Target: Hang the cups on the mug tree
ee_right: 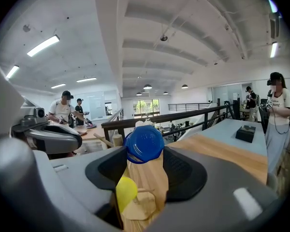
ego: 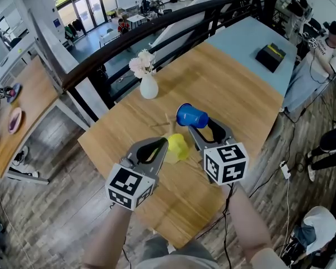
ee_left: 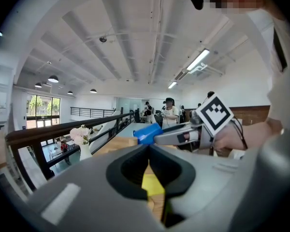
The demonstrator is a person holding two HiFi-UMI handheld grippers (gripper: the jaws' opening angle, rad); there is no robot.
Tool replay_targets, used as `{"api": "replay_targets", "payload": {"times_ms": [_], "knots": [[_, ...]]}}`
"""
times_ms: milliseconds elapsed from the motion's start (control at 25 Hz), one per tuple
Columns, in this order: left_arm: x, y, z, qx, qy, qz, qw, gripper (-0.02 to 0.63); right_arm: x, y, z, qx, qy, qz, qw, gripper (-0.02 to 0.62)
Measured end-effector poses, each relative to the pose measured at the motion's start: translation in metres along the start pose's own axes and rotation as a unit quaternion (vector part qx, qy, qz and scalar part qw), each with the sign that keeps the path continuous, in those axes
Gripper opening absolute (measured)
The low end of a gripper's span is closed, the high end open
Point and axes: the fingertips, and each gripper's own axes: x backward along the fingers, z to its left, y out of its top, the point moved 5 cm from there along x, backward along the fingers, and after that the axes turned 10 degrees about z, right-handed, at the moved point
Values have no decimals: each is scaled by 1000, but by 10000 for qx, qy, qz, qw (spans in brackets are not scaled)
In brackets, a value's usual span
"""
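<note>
A blue cup lies on its side in the air, its bottom facing my right gripper. That gripper's wide jaws press on both of its sides; the right gripper view shows the blue cup filling the gap at the tips. Just left of it stands the wooden mug tree. A yellow cup sits low on the tree, and in the right gripper view this yellow cup is above the round base. My left gripper is shut, its tips right at the yellow cup.
A white vase of pale flowers stands behind the tree on the wooden table. A black box rests on the adjoining blue table. A dark railing runs behind the tables. People stand at the right.
</note>
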Motion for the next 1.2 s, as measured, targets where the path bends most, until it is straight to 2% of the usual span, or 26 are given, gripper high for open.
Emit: {"api": "replay_targets", "payload": {"times_ms": [280, 640, 880, 1200], "knots": [[5, 1, -9, 3, -33, -40, 10000, 3, 6, -5, -2, 18, -105, 95, 9999, 244], [16, 11, -19, -67, -23, -147, 9999, 3, 34, 5, 6, 55, -87, -146, 9998, 232], [35, 34, -28, -204, 26, -376, 9991, 3, 70, 26, 18, 228, -8, -520, 9984, 156], [64, 62, -43, -422, 32, -615, 9972, 3, 123, 47, 34, 347, 27, -911, 9952, 91]]}}
